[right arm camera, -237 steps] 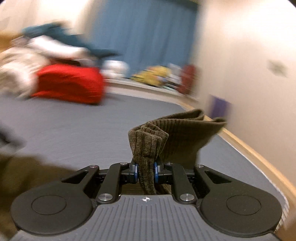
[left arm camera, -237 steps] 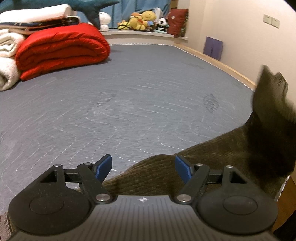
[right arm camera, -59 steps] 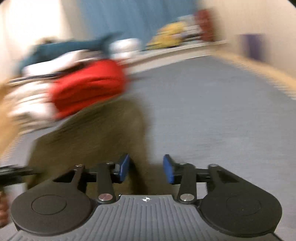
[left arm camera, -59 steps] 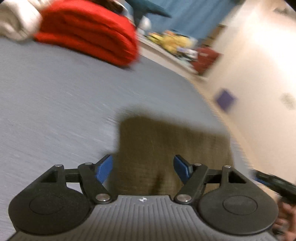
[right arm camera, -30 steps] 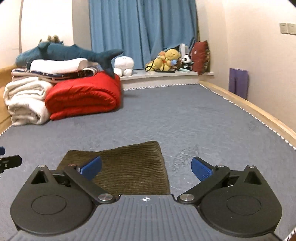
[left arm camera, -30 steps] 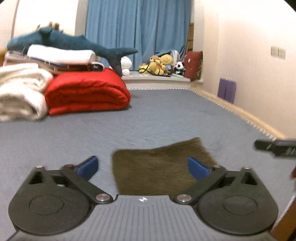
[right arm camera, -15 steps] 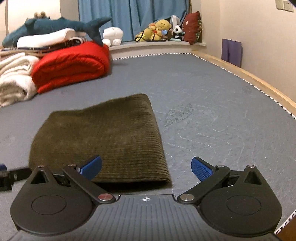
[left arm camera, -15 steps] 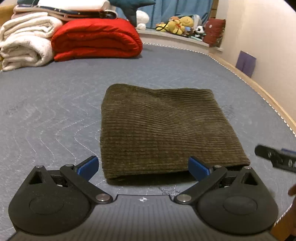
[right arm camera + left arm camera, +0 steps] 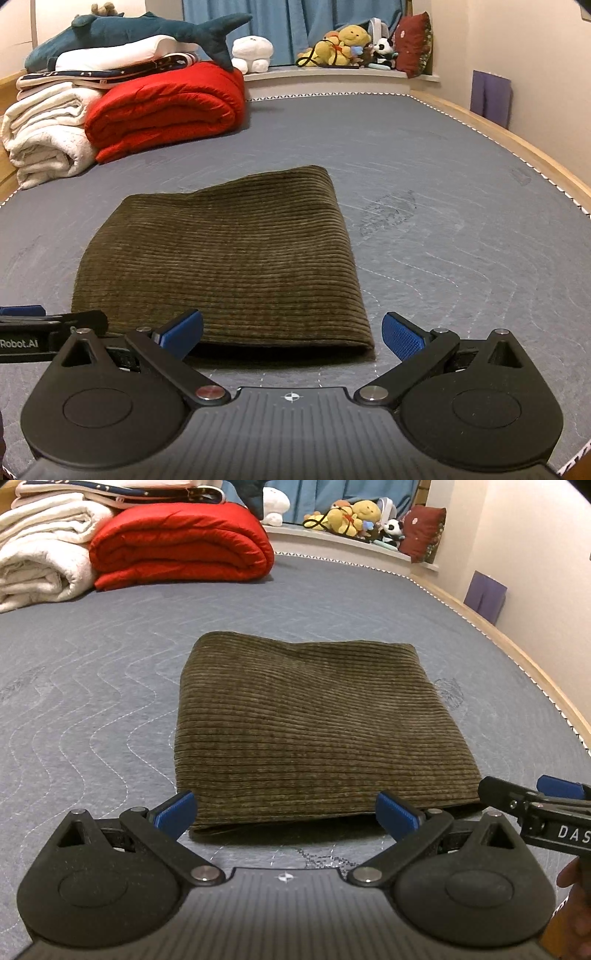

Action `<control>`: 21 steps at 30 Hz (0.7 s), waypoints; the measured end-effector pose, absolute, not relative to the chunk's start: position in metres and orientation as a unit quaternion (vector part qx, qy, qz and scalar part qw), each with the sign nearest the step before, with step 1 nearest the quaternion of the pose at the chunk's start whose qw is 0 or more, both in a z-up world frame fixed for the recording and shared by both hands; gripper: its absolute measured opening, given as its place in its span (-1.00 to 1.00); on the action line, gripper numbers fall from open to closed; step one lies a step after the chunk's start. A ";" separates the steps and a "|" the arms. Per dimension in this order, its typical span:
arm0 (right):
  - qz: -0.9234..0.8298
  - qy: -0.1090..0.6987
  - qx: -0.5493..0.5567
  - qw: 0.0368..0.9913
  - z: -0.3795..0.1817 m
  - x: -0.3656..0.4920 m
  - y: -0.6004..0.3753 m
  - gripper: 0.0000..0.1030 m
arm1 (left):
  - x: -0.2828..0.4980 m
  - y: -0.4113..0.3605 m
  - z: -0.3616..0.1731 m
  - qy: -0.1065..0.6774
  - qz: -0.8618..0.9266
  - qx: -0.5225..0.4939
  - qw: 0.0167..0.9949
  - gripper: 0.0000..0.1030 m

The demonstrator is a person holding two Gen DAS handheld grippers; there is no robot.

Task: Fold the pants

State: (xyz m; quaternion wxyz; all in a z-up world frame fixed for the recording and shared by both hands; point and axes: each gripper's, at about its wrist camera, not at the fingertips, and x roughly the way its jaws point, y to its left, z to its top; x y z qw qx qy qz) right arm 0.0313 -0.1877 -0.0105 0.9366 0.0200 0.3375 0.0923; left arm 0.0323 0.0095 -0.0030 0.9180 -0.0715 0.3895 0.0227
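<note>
Left wrist view: the olive corduroy pants [image 9: 314,723] lay folded into a compact rectangle on the grey quilted mattress [image 9: 92,686], filling the centre of the picture. The left tongs [image 9: 284,810] hung just short of the near edge of the bundle, blue pads spread wide and holding nothing. At 3 o'clock the right tongs [image 9: 543,797] entered the frame beside the pants' near right corner; whether they touched the cloth could not be told from here. A red quilt [image 9: 181,542] and white blankets [image 9: 40,561] were stacked at 11 o'clock, well apart from the work, with soft toys [image 9: 354,515] at 1 o'clock.

Right wrist view: the same folded pants [image 9: 229,258] sat at 11 o'clock from the right tongs [image 9: 291,332], whose pads also stood wide apart and empty, the left pad over the bundle's near edge. The left tongs [image 9: 48,319] showed at 9 o'clock, level with the near left corner. A plush shark [image 9: 136,31] topped the bedding pile at 11 o'clock.

Judged from how the cloth lay, the folding appeared finished, with both tools clear of the fabric. Any next move would likely call only for a light press to flatten the slightly raised far edge, or for drawing both tools away without snagging the near hem.
</note>
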 end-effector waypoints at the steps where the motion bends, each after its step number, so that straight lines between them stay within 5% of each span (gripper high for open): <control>1: 0.093 0.337 0.021 0.937 -0.009 0.031 -0.187 0.98 | 0.033 0.010 -0.004 0.390 0.023 -0.071 0.918 0.99; 21: 0.106 0.322 0.003 0.941 -0.005 0.021 -0.175 0.98 | 0.032 0.006 -0.005 0.391 0.016 -0.068 0.918 1.00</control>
